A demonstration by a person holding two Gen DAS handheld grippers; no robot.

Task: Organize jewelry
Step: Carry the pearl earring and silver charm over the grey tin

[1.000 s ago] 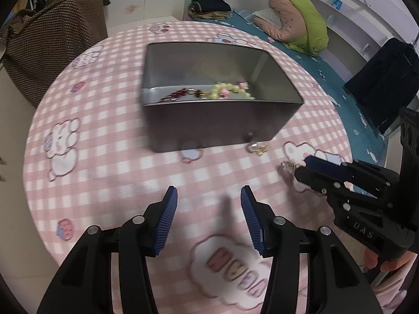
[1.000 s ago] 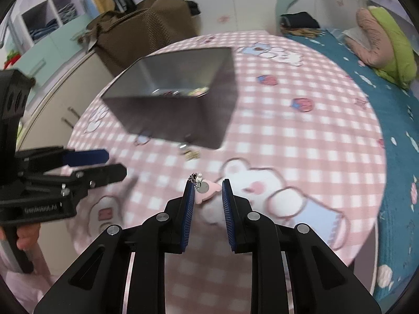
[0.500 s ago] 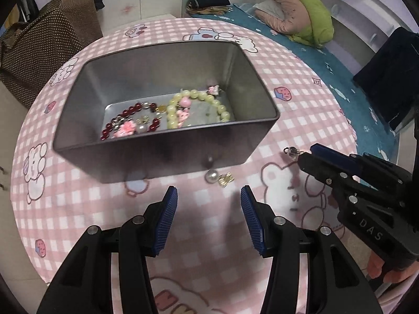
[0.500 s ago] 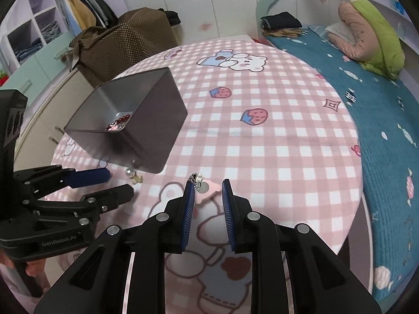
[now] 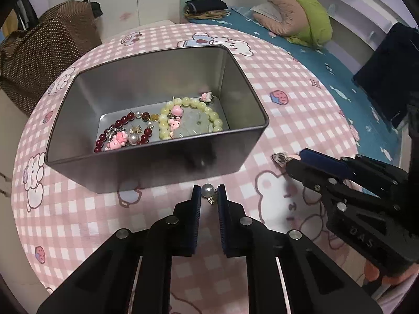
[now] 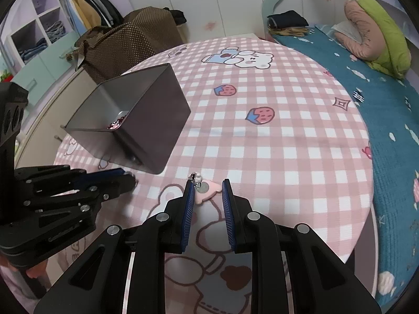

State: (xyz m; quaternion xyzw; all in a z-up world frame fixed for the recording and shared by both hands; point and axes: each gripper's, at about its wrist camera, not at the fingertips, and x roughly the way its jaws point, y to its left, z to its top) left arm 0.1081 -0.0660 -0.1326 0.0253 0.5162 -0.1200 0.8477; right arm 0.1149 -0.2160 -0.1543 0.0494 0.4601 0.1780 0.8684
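Observation:
A grey metal tin [image 5: 243, 141] stands on the pink checked tablecloth and holds a red bead bracelet [image 5: 123, 128], a pale green bead bracelet [image 5: 188, 104] and small pink charms. My left gripper [image 5: 208, 196] is shut on a pearl earring [image 5: 208, 191] just in front of the tin's near wall. My right gripper [image 6: 207, 192] is shut on a pink charm with a silver clasp [image 6: 205, 191], to the right of the tin [image 6: 154, 130]. The right gripper also shows in the left wrist view [image 5: 293, 162].
The round table's edge [image 6: 366, 222] curves close on the right, with a blue bed beyond. A brown dotted bag [image 5: 49, 52] lies behind the table on the left. The left gripper shows in the right wrist view [image 6: 128, 180].
My left gripper has moved forward to the tin's near wall and closed on the pearl earring. The right gripper still holds the pink charm and stays beside the tin.

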